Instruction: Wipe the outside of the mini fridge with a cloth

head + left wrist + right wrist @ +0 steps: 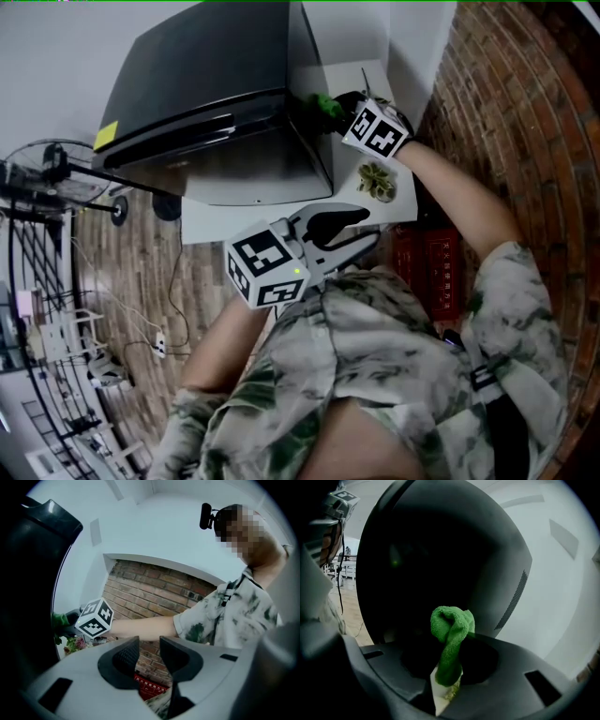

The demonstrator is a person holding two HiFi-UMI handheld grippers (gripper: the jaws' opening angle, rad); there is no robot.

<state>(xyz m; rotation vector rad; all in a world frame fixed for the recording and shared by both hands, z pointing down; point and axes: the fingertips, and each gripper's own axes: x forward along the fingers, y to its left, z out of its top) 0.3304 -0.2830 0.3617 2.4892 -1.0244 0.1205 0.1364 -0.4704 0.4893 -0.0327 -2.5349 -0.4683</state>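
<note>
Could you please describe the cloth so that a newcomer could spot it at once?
Find the black mini fridge on the white table. At its side facing the brick wall, the right gripper pinches a bunched cloth. It is bright green and fluffy, unlike the paler plant nearby.

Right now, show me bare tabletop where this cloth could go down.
Free: the white tabletop strip in front of the mini fridge. Crowded: the narrow strip between fridge and brick wall, holding the small plant and the right gripper with the green cloth.
</note>
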